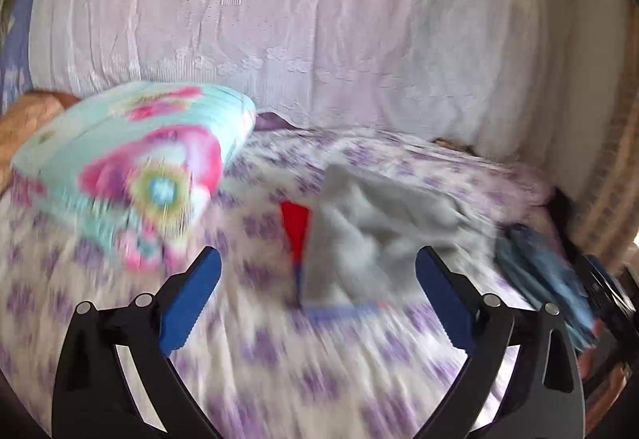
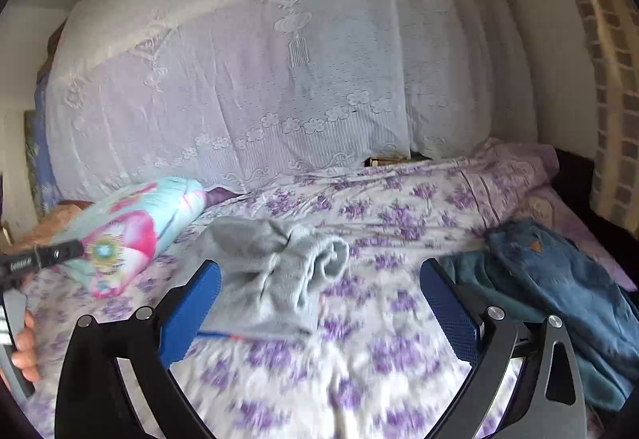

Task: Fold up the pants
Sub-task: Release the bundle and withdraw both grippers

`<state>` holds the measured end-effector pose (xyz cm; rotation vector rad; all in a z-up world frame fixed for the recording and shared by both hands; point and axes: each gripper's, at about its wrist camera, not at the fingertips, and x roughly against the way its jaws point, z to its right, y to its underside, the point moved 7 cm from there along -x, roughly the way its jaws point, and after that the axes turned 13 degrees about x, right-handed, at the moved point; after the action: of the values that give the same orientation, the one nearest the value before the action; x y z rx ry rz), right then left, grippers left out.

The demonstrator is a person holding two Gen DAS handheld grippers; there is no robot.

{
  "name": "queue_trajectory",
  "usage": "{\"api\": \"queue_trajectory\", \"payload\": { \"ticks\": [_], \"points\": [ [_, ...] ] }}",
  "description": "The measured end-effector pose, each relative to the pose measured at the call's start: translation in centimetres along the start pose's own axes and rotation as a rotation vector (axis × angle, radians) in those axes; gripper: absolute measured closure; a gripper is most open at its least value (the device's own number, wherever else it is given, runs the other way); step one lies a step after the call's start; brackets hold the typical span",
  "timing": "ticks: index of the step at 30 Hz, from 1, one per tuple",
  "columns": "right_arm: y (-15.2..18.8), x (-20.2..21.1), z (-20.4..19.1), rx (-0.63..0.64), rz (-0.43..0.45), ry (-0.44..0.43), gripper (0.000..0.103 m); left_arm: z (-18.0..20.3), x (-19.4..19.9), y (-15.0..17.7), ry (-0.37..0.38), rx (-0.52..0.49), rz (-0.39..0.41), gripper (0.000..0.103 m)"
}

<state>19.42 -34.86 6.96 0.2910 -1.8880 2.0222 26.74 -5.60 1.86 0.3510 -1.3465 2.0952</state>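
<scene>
Grey pants [image 1: 371, 235] with a red patch and a blue-red trim lie crumpled on the bed, ahead of my left gripper [image 1: 318, 303], which is open and empty above the sheet. The left wrist view is blurred. In the right wrist view the grey pants [image 2: 271, 271] lie bunched just ahead and left of centre. My right gripper [image 2: 319, 309] is open and empty, short of the pants. The left gripper's body and the hand that holds it [image 2: 24, 339] show at the left edge.
The bed has a white sheet with purple flowers [image 2: 359, 371]. A flowered turquoise pillow [image 2: 131, 227] lies at the left. Blue jeans and a teal garment [image 2: 559, 295] are piled at the right. A white lace curtain [image 2: 259, 87] hangs behind the bed.
</scene>
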Motion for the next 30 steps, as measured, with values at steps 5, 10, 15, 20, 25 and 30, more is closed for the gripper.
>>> {"api": "queue_trajectory", "payload": {
  "ticks": [5,10,15,20,25,30],
  "points": [
    [5.5,8.7,0.4,-0.023,-0.054,-0.055,0.003,0.2,8.3,7.1,-0.035,-0.123,-0.019,0.007],
    [11.3,15.5,0.9,-0.027,-0.210,-0.038,0.003,-0.8,14.4,12.0,-0.090,-0.194,-0.068,0.006],
    [13.5,20.4,1.5,-0.035,-0.212,0.011,0.003,-3.0,18.4,13.1,-0.201,-0.206,0.015,0.005],
    [14.8,21.6,1.1,-0.049,-0.237,0.031,0.003,-4.4,18.9,14.3,-0.264,-0.182,-0.013,0.005],
    [14.3,23.1,-0.1,0.007,-0.207,0.072,0.003,-4.8,20.3,14.2,-0.328,-0.185,0.028,0.005],
    [14.0,24.3,-0.6,0.019,-0.190,0.085,0.003,-4.3,21.5,13.9,-0.313,-0.184,0.044,0.005]
  ]
}}
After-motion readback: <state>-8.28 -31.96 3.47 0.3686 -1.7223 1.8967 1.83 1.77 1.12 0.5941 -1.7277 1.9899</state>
